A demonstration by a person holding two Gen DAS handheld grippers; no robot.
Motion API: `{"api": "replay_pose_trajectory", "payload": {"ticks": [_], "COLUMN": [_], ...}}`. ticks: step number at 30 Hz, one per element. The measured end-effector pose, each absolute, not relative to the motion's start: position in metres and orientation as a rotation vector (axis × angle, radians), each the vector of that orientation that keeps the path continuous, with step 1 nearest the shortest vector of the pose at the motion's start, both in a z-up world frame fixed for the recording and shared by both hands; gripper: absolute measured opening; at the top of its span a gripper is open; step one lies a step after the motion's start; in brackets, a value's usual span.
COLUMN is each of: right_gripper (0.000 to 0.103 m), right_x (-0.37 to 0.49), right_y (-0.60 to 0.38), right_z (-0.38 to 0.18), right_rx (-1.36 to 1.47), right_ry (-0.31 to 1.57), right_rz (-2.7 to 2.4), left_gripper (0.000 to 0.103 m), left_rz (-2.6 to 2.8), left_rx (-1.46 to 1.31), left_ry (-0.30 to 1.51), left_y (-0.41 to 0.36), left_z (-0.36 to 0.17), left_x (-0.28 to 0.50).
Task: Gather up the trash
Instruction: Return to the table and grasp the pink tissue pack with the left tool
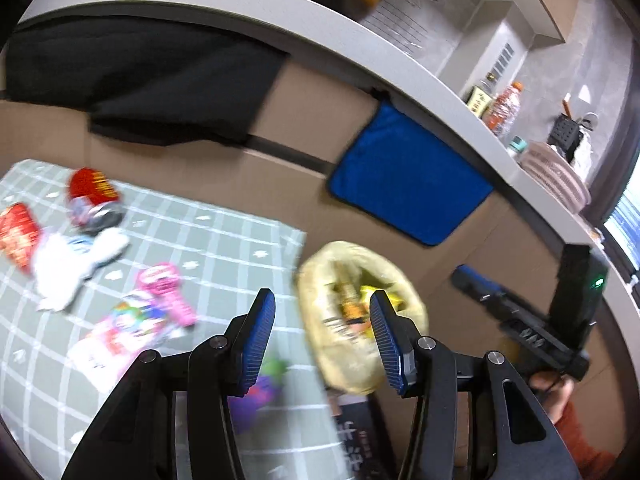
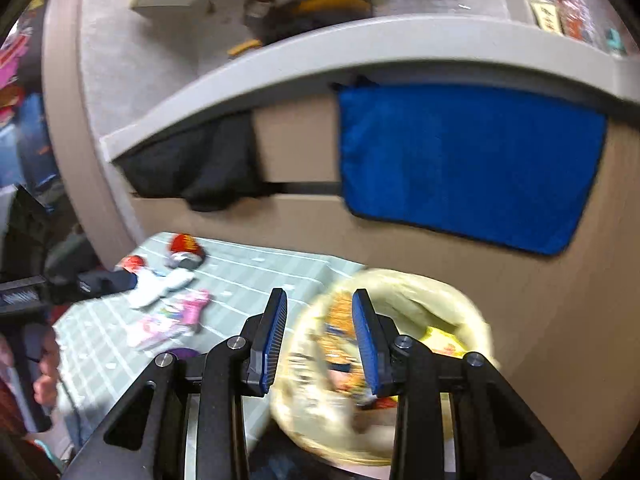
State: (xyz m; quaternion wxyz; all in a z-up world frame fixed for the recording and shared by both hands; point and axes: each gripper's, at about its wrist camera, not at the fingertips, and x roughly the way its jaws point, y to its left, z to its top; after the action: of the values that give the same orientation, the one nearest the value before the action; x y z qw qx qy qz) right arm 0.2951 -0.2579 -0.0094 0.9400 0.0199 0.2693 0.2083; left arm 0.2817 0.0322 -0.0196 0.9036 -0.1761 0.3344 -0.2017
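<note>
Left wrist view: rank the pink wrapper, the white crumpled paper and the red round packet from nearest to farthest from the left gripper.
From the left gripper:
1. Pink wrapper, just left of the fingers on the checked cloth.
2. White crumpled paper, farther left.
3. Red round packet, far left, toward the cloth's back edge.

My trash bin [image 1: 360, 312] sits just off the edge of the green checked mat [image 1: 224, 240] — a round container lined with a pale yellowish bag [image 2: 452, 300], mouth open upward, already holding an orange-printed wrapper [image 2: 340, 332] and a yellow packet [image 2: 440, 340]. Out on the mat the litter lies loose: a red round-ended packet [image 1: 94, 188] with a silvery crumpled piece just below it, a red wrapper [image 1: 18, 232] at the far edge, a white crumpled tissue [image 1: 76, 260] between them, a pink wrapper [image 1: 164, 292] touching a colourful printed one [image 1: 120, 332], and a purple scrap [image 1: 260, 388] — too blurred to identify further.
</note>
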Motion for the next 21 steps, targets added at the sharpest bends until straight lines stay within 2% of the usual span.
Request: {"api": "replay_pose_trajectory", "payload": {"ticks": [12, 21], "right_gripper": [0.032, 0.032], "right_x": [0.284, 0.287], "right_y": [-0.164, -0.132], "right_z": [-0.032, -0.074], "right_rx": [-0.029, -0.025], "right_ry": [0.613, 0.742], "right_rz": [0.592, 0.654], "left_gripper": [0.050, 0.050], "left_rz": [-0.170, -0.160], "left_rx": [-0.489, -0.479], "left_ry": [0.667, 0.813], "left_y": [0.148, 0.164], "left_z": [-0.064, -0.122], "left_x": [0.259, 0.311]}}
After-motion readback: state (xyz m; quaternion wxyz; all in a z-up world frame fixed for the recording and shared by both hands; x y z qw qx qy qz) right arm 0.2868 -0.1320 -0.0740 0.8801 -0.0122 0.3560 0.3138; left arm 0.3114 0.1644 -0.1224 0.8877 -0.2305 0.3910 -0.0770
